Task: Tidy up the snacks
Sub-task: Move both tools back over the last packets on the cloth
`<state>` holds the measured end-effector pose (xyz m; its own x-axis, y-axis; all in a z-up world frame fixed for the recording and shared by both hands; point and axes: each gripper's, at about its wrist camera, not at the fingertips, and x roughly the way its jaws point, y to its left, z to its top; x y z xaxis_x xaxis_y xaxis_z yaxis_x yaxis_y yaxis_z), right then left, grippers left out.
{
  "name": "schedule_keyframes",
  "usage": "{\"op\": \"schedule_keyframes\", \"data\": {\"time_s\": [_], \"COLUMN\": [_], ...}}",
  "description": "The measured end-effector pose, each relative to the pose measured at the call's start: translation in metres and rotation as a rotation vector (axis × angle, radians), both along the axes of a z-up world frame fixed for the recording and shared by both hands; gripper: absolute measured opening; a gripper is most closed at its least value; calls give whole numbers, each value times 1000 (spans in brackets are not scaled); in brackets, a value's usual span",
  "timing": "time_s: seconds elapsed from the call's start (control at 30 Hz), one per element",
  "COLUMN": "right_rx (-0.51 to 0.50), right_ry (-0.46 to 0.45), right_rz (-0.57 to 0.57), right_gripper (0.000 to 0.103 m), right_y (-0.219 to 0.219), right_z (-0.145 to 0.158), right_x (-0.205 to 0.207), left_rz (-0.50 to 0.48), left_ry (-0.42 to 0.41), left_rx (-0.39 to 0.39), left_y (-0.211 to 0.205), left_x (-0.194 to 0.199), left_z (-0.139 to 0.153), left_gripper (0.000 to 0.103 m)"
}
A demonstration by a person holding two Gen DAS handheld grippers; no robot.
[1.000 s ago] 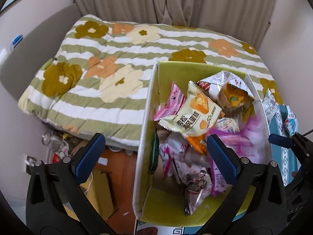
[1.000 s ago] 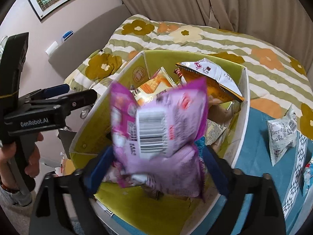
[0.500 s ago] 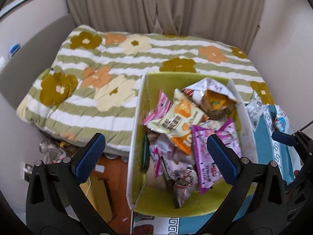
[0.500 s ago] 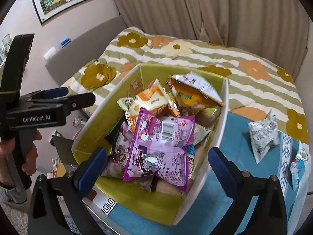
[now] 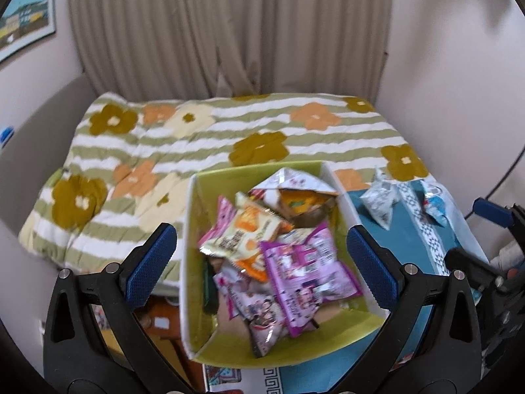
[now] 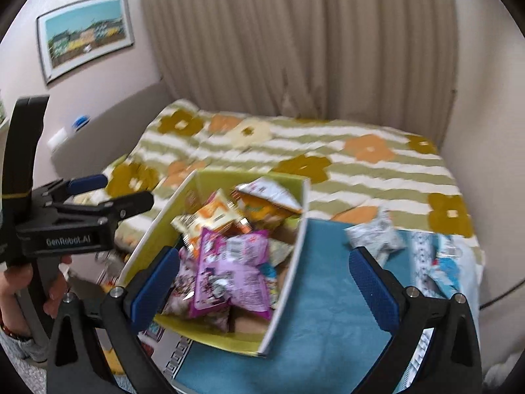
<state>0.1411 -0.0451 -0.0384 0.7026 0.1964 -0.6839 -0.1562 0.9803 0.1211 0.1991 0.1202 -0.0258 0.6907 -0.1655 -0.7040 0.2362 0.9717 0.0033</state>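
Holding both grippers — left gripper (image 5: pixel 259 259), right gripper (image 6: pixel 262 279) — wide, empty; I judge box (image 6: pixel 288 262) mostly filled, silver packet (image 6: pixel 374 238) and blue packet (image 6: pixel 448 262) left at 2 o'clock.

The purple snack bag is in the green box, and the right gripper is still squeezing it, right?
Not quite. The purple snack bag does lie in the green box, but the right gripper is open and holds nothing, as the right wrist view shows.

One box (image 5: pixel 331 339) holding at least six snack packets, topmost a purple one (image 5: pixel 306 271). Beside box, on blue cloth (image 6: pixel 323 308): two more packets, one grey (image 5: pixel 379 202), one blue-white (image 5: pixel 434 205). Two grippers (image 5: pixel 261 262) (image 6: pixel 264 282).
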Motion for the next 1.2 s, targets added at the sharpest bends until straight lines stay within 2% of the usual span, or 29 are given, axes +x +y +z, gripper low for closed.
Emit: {"op": "schedule_keyframes", "data": {"time_s": [0.2, 0.37, 0.6, 0.8, 1.03, 1.2], "right_rx": [-26, -13, -1, 29, 78, 85], "right_ry": [-48, -73, -43, 25, 116, 172], "right_rz": [-164, -255, -372, -425, -433, -417], "right_gripper": [103, 103, 103, 103, 103, 103], "right_y": [-39, -74, -150, -220, -290, -319], "right_z": [16, 22, 10, -14, -53, -88], "right_x": [-19, -32, -34, -26, 1, 29], "left_rz": [-94, -177, -251, -280, -253, -227], "left_ry": [-18, -7, 41, 119, 231, 278], "left_rx": [-3, 7, 44, 129, 233, 331], "left_y": [-41, -90, -172, -250, -302, -325], "left_x": [0, 4, 19, 47, 80, 110], "left_z": [5, 0, -19, -55, -107, -148], "left_gripper": [103, 103, 103, 103, 103, 103]}}
